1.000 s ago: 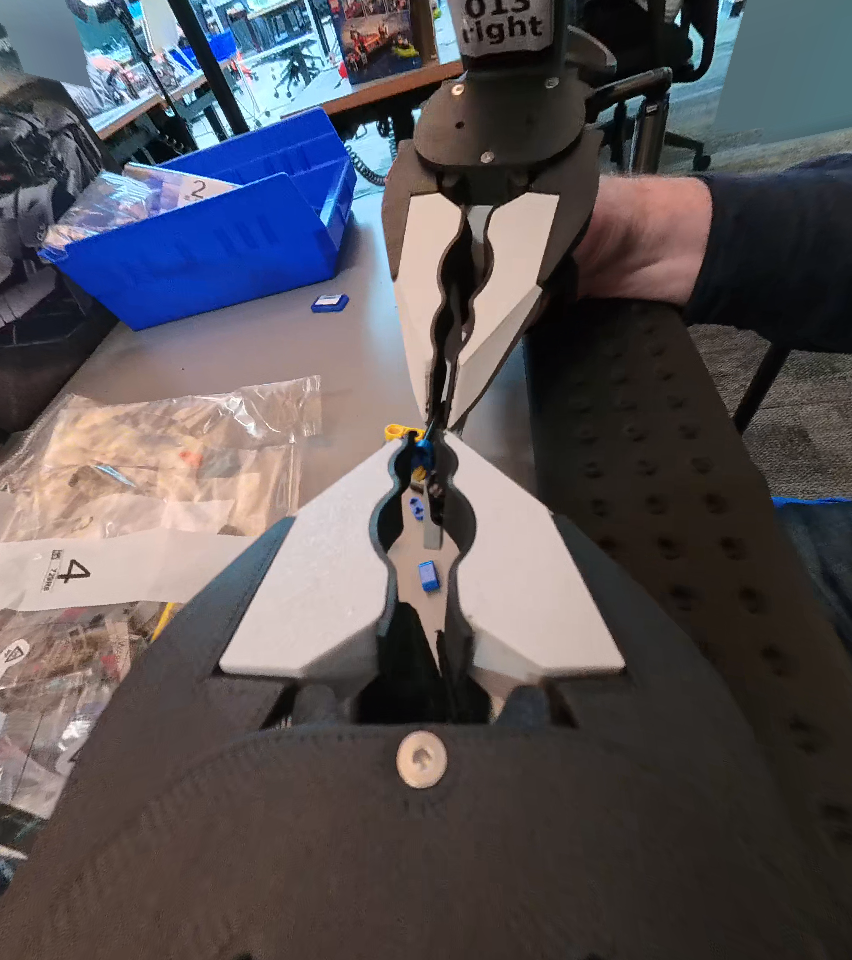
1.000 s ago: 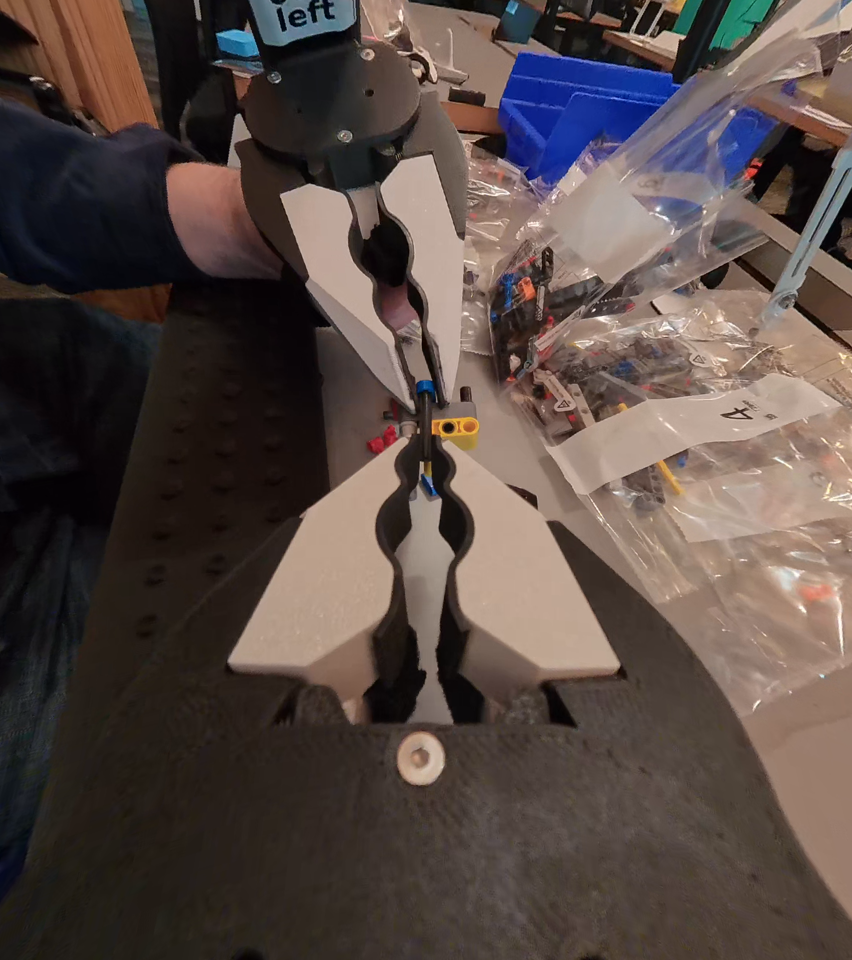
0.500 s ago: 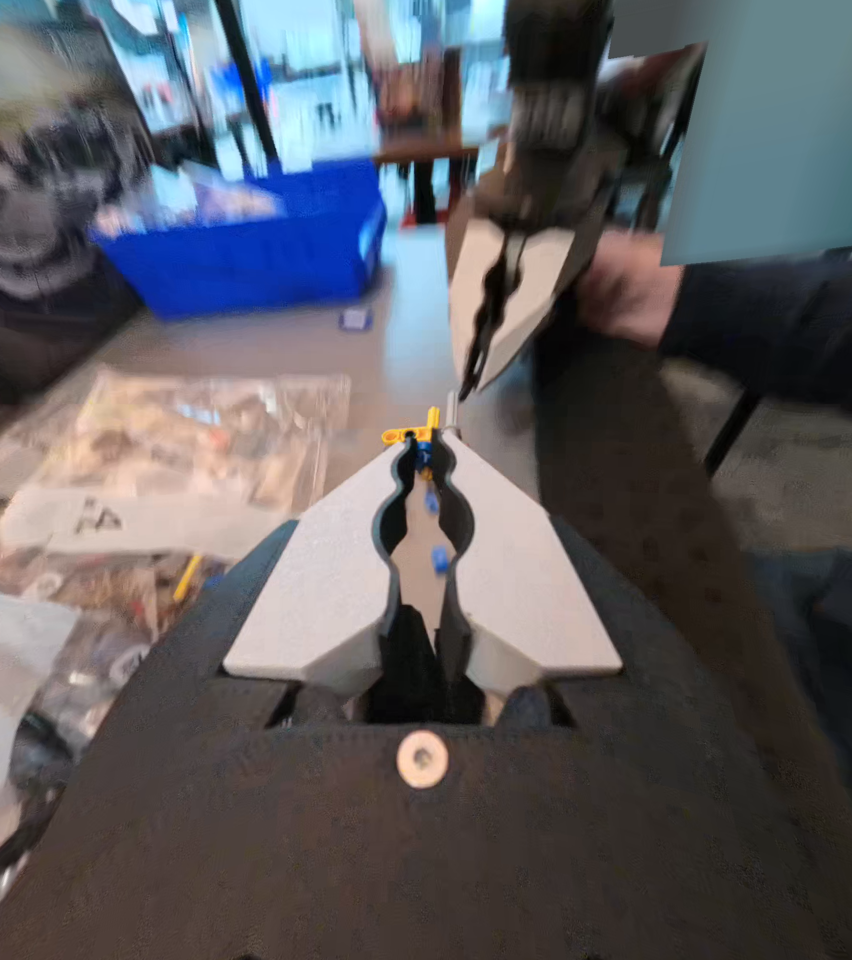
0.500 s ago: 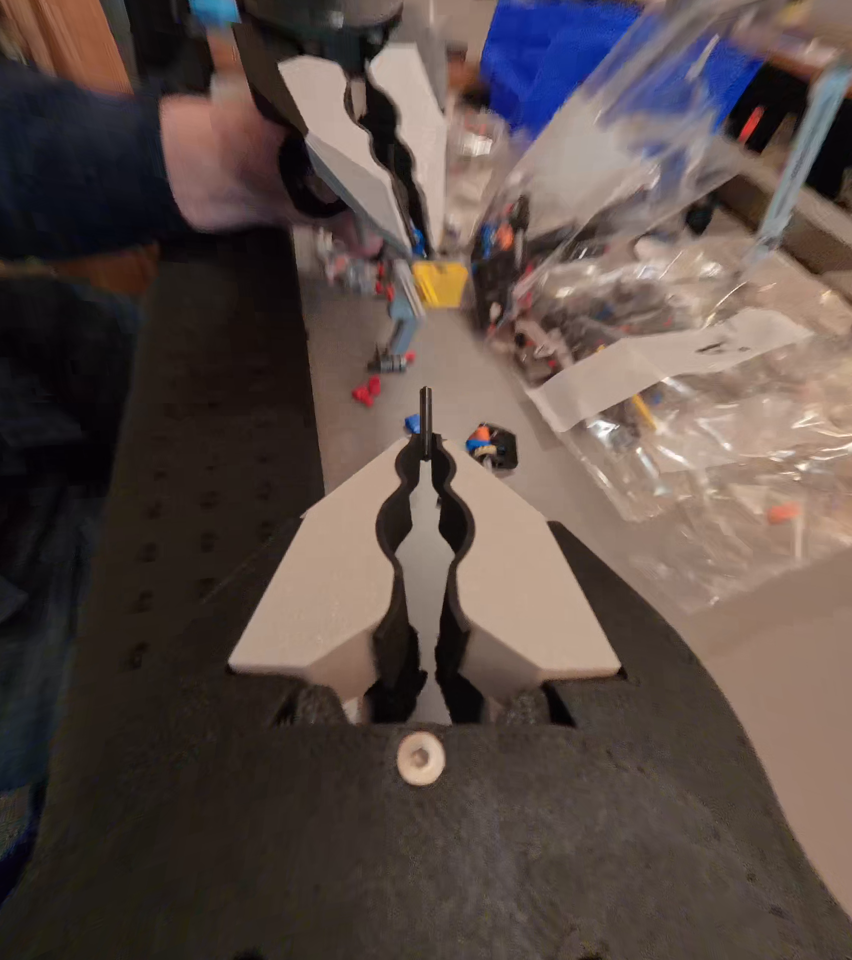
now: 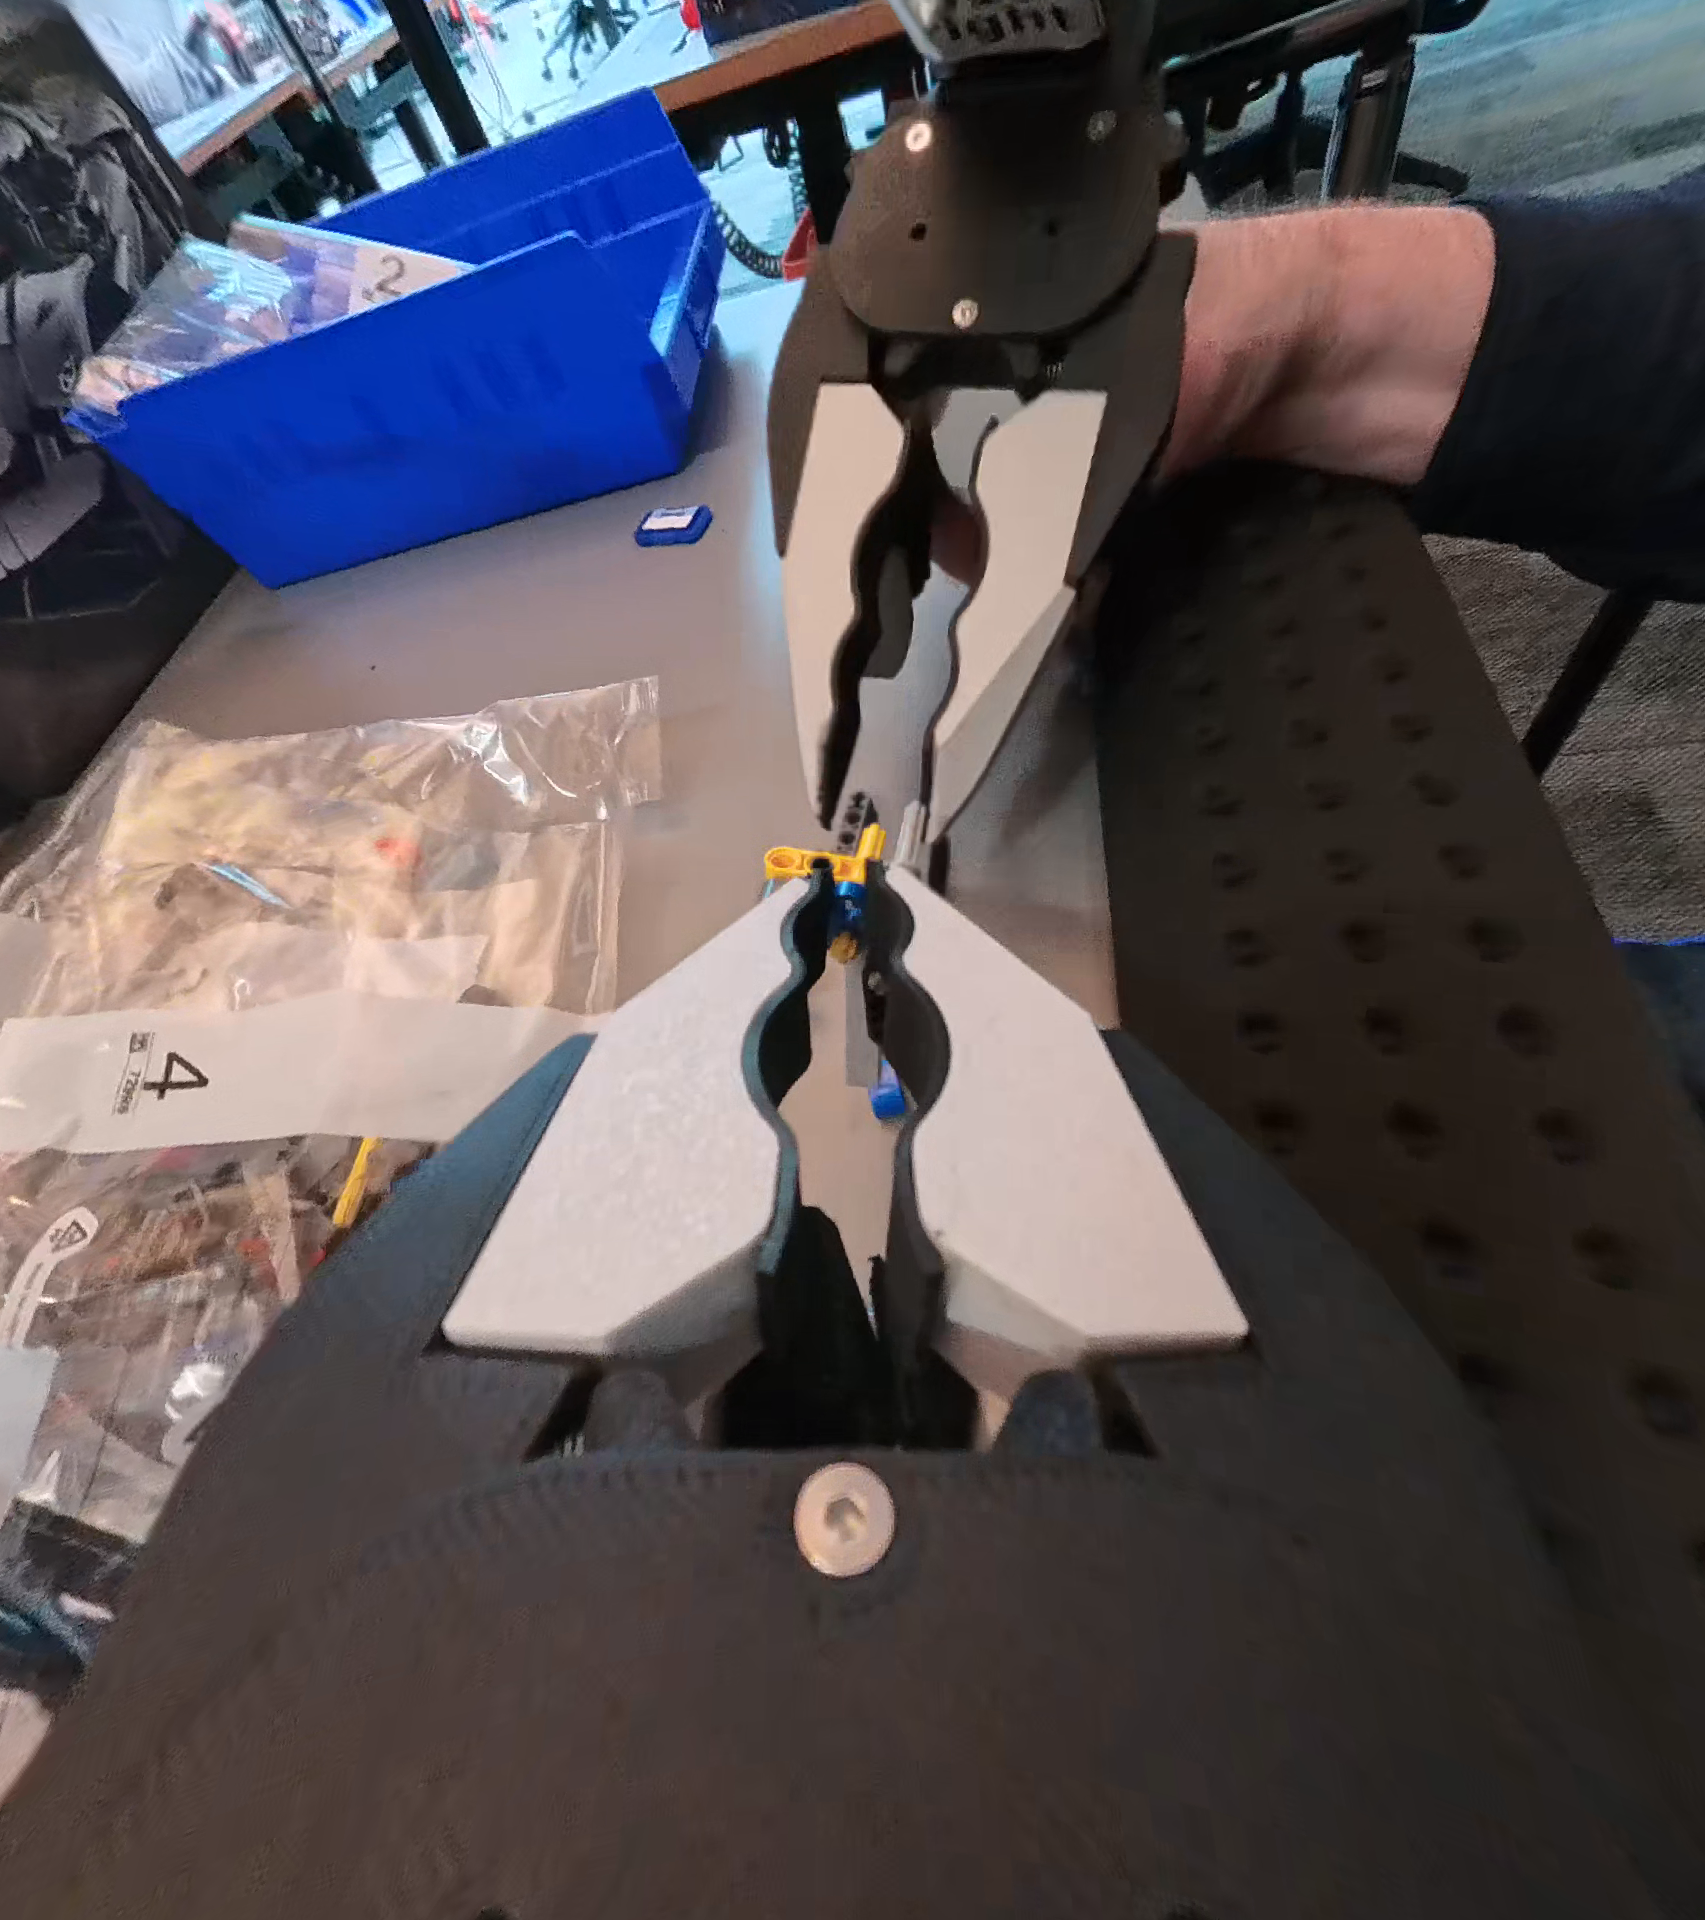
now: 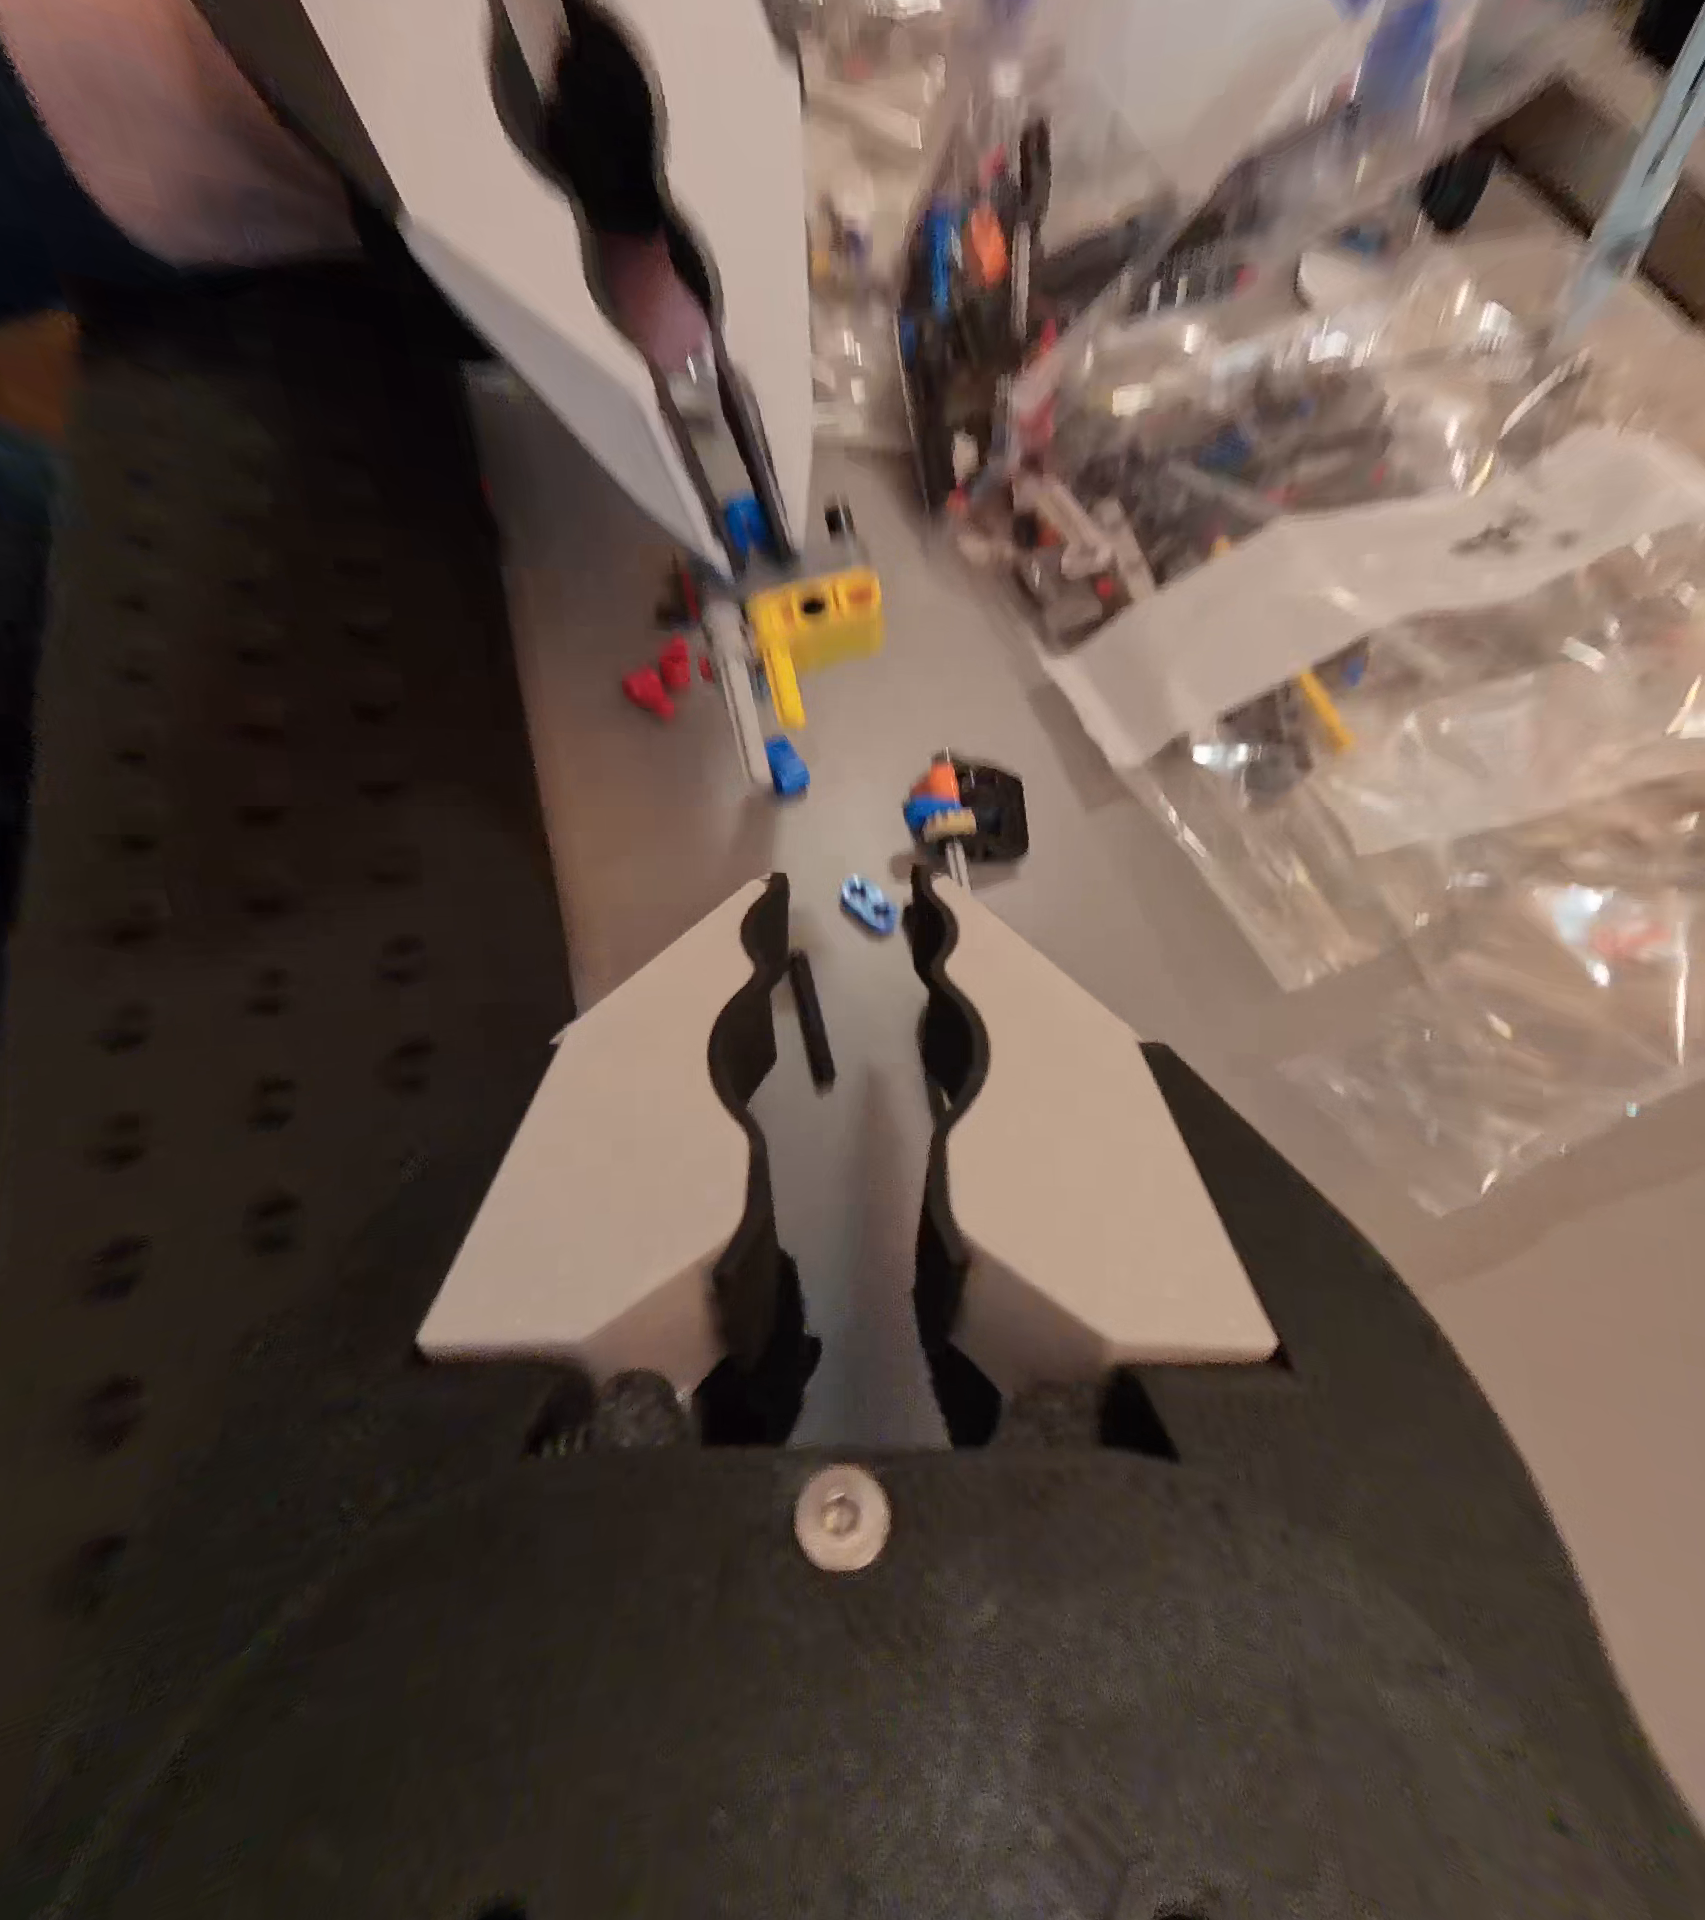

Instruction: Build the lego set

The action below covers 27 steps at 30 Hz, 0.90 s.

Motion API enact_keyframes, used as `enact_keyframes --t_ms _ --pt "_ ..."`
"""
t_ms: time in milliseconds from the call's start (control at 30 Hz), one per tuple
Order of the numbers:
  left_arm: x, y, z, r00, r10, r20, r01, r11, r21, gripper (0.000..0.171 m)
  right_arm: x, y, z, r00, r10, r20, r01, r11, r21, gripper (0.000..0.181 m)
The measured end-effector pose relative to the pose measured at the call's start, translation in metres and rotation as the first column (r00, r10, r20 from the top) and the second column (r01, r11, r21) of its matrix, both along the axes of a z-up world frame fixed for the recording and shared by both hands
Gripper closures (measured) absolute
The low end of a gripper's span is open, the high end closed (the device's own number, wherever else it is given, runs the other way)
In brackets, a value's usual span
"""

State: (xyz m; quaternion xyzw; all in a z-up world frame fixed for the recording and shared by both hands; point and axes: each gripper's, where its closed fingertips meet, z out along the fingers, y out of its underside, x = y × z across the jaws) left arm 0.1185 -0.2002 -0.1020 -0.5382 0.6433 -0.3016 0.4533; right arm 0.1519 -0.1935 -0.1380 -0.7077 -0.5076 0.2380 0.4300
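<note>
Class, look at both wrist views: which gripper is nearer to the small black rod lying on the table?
Right. The black rod lies between the open right gripper's fingers; the left gripper, clamping the yellow piece, sits farther away.

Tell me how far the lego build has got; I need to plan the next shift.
Early stage. Done: only a small yellow and blue assembly exists, clamped in the left hand-held gripper. In hand: the right hand-held gripper is open, with a black rod lying loose between its fingers. Left: most parts bags look unopened, and loose pieces wait on the table.
</note>
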Motion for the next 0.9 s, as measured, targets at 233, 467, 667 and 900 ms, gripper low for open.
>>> enact_keyframes --t_ms 233,467,667,900 --pt "0.006 -0.006 0.002 1.000 -0.024 0.008 0.024 0.999 0.036 0.165 -0.025 -0.009 0.027 0.988 0.068 -0.138 -0.064 0.998 0.029 0.162" --pt "0.007 -0.009 0.006 0.999 -0.029 0.022 0.027 0.995 0.092 0.165 -0.022 -0.006 0.045 0.943 0.049 -0.330 -0.092 0.989 -0.114 0.148" --pt "0.010 -0.016 0.015 0.997 -0.050 0.053 0.041 0.986 0.163 0.166 -0.029 -0.008 0.034 0.942 0.056 -0.332 -0.138 0.964 -0.228 0.139" --pt "0.010 -0.018 0.026 0.993 -0.056 0.102 0.036 0.980 0.195 0.165 -0.029 -0.017 0.051 0.908 0.115 -0.403 -0.204 0.961 -0.187 0.157"
